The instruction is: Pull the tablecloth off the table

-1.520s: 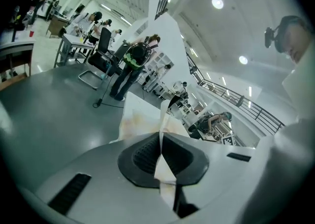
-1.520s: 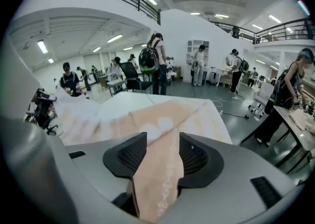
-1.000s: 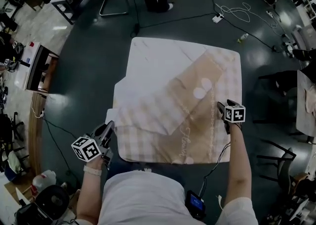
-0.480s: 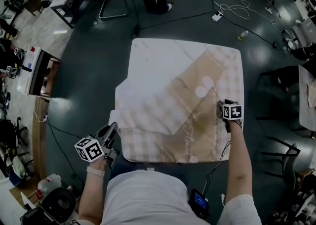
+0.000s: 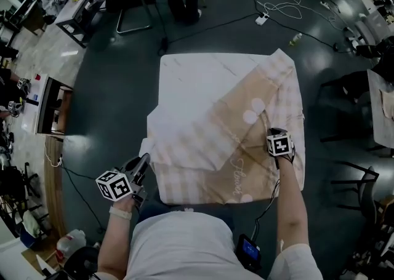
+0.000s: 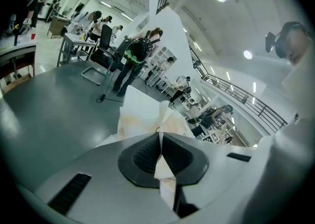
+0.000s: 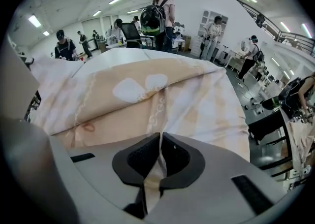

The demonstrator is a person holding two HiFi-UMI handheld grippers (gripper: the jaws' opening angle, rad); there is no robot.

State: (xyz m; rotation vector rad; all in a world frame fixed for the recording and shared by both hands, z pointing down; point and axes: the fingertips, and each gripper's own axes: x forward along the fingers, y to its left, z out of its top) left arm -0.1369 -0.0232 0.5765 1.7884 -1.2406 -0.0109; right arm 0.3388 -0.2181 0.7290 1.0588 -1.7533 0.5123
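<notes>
Dark floor (image 5: pixel 104 112) surrounds the table (image 5: pixel 191 82); my left gripper (image 5: pixel 143 163) pinches the tablecloth (image 5: pixel 240 128) corner, my right gripper (image 5: pixel 271 132) (jaws just closed) clamps a fold.

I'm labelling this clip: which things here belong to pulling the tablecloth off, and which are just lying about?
In the job: tablecloth; table; left gripper, shut on the cloth; right gripper, whose jaws have just closed on it.

Lying about: power strip on the floor; bottle; chair.

Overhead, two close-ups, shared tablecloth (image 5: pixel 221 131)
</notes>
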